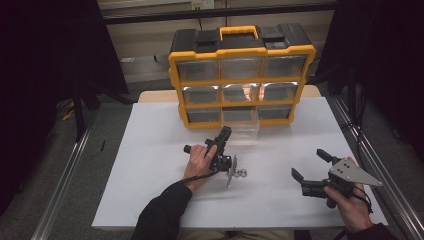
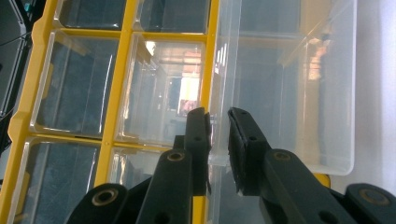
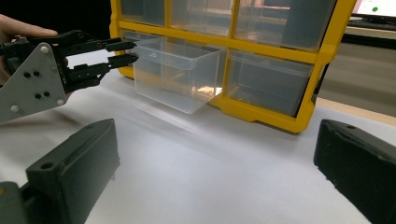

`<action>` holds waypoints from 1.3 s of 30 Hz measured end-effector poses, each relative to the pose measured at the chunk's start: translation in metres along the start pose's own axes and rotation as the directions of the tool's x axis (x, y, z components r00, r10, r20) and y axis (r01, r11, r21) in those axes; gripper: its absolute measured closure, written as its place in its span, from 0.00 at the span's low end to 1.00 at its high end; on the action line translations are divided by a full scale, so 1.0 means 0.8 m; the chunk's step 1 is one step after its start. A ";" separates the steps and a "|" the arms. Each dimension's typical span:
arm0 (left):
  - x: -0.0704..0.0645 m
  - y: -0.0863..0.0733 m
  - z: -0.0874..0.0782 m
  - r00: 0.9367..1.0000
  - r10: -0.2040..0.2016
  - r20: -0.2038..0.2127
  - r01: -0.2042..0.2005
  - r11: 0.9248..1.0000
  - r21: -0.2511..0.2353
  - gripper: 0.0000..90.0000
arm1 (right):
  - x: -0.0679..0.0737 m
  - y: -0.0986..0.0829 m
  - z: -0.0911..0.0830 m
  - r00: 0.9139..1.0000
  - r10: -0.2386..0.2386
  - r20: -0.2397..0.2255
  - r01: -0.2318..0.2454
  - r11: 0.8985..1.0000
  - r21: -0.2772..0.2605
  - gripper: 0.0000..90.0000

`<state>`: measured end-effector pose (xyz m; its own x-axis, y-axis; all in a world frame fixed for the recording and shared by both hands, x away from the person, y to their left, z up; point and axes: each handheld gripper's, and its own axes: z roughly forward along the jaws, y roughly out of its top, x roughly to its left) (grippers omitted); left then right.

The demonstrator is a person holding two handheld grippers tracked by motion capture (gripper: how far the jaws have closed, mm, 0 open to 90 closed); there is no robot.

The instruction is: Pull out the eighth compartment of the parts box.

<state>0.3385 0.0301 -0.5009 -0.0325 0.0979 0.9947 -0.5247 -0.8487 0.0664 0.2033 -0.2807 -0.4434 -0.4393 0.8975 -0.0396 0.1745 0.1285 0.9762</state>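
A yellow and black organiser [image 1: 242, 51] with clear drawers stands at the back of the white table [image 1: 150, 165]. Its bottom middle clear drawer [image 1: 242, 128] is pulled out. My left gripper [image 1: 227, 131] is at that drawer's left front corner. In the left gripper view the jaws [image 2: 218, 116] stand on either side of the drawer's wall [image 2: 280, 93], almost together. The right gripper view shows the left gripper [image 3: 133, 50] touching the drawer [image 3: 177, 74] at its rim. My right gripper [image 1: 307, 162] is open over the table's right side, holding nothing [image 3: 217, 128].
A small silver metal part [image 1: 234, 173] lies on the table just right of the left hand. The organiser's yellow frame [image 3: 280, 119] rises behind the drawer. Bare white tabletop stretches between the two grippers. Metal rails run along both sides of the table.
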 end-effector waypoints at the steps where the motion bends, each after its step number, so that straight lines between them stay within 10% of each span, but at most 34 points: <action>1: 0.000 0.000 -0.001 1.000 -0.004 0.009 0.004 1.000 0.001 0.88 | 0.000 0.000 0.000 1.000 0.000 0.000 0.000 1.000 0.001 0.00; 30: -0.003 0.005 -0.002 0.999 -0.032 0.013 0.032 0.999 -0.018 0.85 | -0.001 0.000 0.000 1.000 -0.004 -0.005 0.004 1.000 0.002 0.00; 39: 0.002 0.002 -0.004 0.992 -0.122 0.031 0.122 0.992 -0.012 0.80 | -0.001 0.000 0.000 1.000 -0.004 -0.007 0.004 1.000 0.002 0.00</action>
<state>0.3350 0.0302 -0.4995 0.0583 0.1842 0.9812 -0.5352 -0.8239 0.1864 0.2034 -0.2811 -0.4434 -0.4458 0.8941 -0.0421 0.1740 0.1327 0.9758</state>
